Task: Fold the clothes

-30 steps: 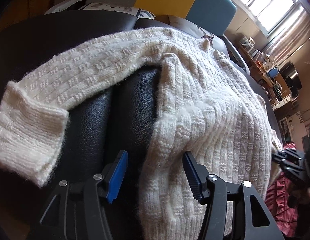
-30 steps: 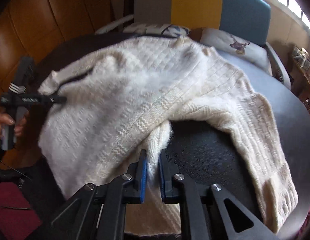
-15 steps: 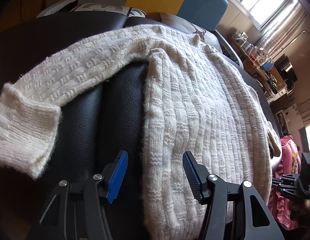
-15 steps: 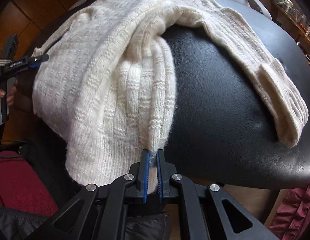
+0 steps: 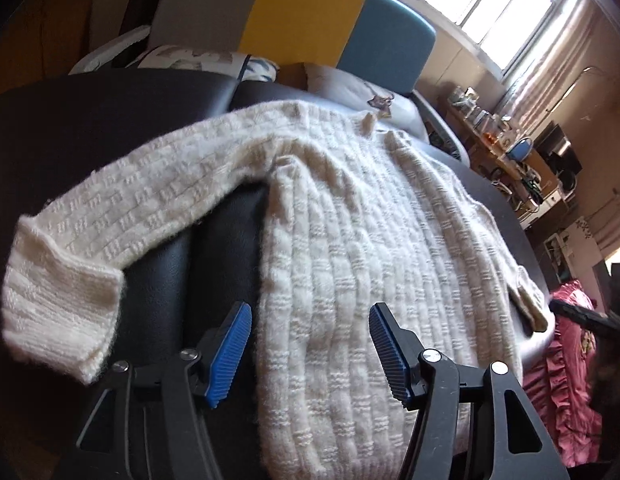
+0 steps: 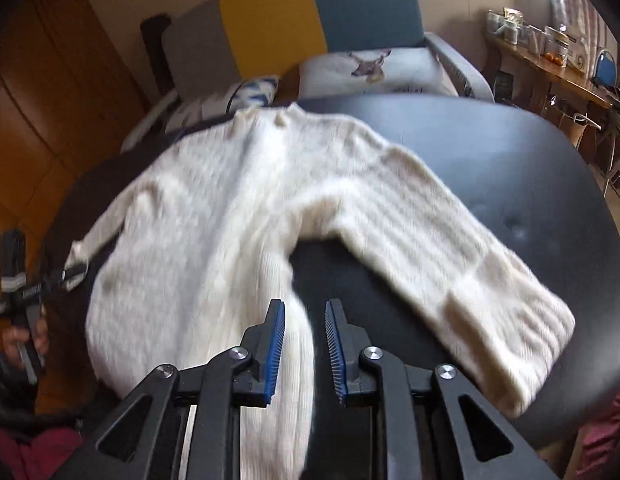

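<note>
A cream knitted sweater (image 5: pixel 362 240) lies spread on a black round table (image 5: pixel 89 128), sleeves out to both sides and its hem hanging over the near edge. My left gripper (image 5: pixel 307 344) is open, its blue pads either side of the hem's left part. The left sleeve (image 5: pixel 85 248) lies to its left. In the right wrist view the sweater (image 6: pixel 197 232) is blurred. My right gripper (image 6: pixel 303 344) is open over the hem's right corner. The right sleeve (image 6: pixel 462 272) lies to its right. The left gripper also shows in the right wrist view (image 6: pixel 75 270).
A sofa with grey, yellow and blue back panels (image 5: pixel 301 36) and cushions (image 6: pixel 374 70) stands behind the table. A cluttered wooden shelf (image 5: pixel 510 156) is at the right. Pink ruffled fabric (image 5: pixel 566 384) is below the table's right edge.
My right gripper has opened and let go of the sweater's hem corner, after pulling it toward the near edge. The sweater body now lies flatter. My left gripper stayed open.
</note>
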### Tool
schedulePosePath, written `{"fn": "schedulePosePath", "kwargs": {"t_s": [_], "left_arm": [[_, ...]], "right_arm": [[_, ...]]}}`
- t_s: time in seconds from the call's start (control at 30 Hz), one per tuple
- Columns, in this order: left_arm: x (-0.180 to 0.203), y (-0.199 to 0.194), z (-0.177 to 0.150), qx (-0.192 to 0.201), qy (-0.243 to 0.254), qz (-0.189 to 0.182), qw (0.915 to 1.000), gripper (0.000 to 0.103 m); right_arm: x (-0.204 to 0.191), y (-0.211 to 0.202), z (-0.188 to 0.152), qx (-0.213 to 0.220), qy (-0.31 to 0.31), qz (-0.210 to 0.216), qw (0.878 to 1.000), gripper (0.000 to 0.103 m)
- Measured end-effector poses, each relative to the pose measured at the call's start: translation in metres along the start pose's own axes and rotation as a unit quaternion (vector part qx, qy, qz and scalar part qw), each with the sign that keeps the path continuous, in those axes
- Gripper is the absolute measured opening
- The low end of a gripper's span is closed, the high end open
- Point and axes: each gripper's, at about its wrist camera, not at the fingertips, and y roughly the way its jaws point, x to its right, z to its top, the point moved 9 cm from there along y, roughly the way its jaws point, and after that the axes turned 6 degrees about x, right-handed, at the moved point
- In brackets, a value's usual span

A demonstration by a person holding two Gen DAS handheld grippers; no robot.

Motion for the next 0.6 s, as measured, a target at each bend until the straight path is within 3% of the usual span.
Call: {"fn": "schedulePosePath", "kwargs": {"t_s": [0.07, 0.17, 0.27, 0.37, 0.53, 0.6], "left_arm": [[0.009, 0.008, -0.002, -0.010, 0.014, 0.000, 0.9998, 0.062], [0.016, 0.026, -0.014, -0.040, 0.025, 0.001, 0.9989, 0.062], [0.015, 0.044, -0.032, -0.073, 0.027, 0.010, 0.9969, 0.062], [0.016, 0.045, -0.035, -0.070, 0.040, 0.009, 0.9967, 0.063], [0.003, 0.029, -0.019, -0.048, -0.008, -0.025, 0.9985, 0.064], [-0.025, 0.003, 0.001, -0.006, -0.027, -0.001, 0.9996, 0.064]], "right_arm": [[0.017, 0.042, 0.025, -0.015, 0.009, -0.032, 0.999, 0.021], [0.054, 0.092, 0.028, -0.072, 0.020, -0.095, 0.993, 0.021], [0.088, 0.117, 0.032, -0.075, 0.006, -0.153, 0.985, 0.020], [0.111, 0.123, 0.043, -0.070, -0.015, -0.206, 0.976, 0.020], [0.109, 0.118, 0.062, -0.042, 0.000, -0.190, 0.981, 0.021], [0.082, 0.102, 0.075, 0.002, -0.010, -0.157, 0.988, 0.021]]}}
